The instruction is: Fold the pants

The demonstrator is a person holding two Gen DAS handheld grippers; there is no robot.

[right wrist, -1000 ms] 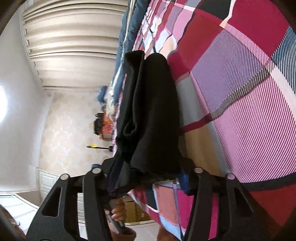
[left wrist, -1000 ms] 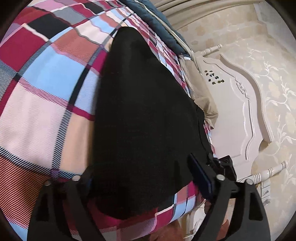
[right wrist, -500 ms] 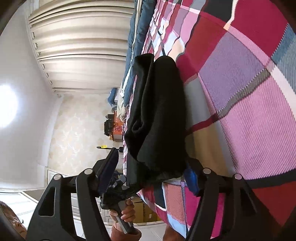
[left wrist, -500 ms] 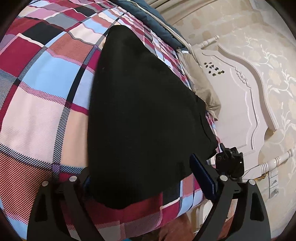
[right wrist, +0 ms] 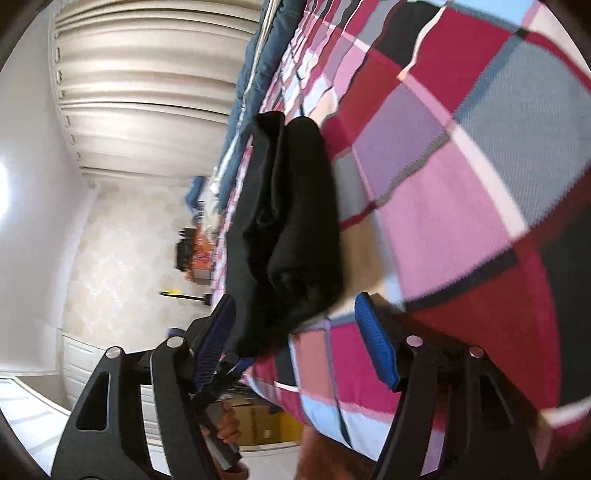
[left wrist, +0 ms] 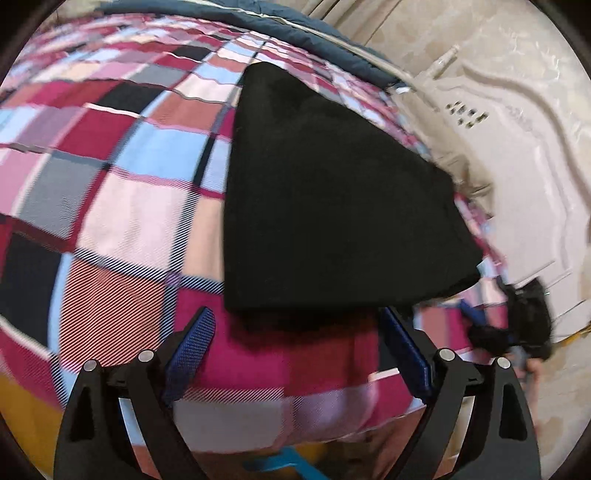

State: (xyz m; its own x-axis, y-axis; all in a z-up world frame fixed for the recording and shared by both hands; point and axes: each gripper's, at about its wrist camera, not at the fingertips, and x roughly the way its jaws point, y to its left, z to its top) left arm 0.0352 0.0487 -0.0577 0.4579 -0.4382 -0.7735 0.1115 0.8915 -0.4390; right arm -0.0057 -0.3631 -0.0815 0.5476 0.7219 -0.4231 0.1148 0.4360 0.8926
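Folded black pants (left wrist: 332, 206) lie near the bed (left wrist: 122, 221) edge; both tongs, left (left wrist: 295, 354) and right (right wrist: 295, 339), gape wide, gripping nothing.

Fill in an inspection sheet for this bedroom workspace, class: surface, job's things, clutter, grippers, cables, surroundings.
Surface: bed with a plaid cover in red, pink, blue and black checks.
Job's things: black pants, folded into a compact stack, lying near the bed's edge.
Clutter: a dark blue quilt along the far side of the bed.
Grippers: left gripper open, empty, just short of the pants; right gripper open, empty, its fingers either side of the stack's near end.
Cables: nothing seen.
Surroundings: cream carved headboard, pale curtains, patterned wallpaper.
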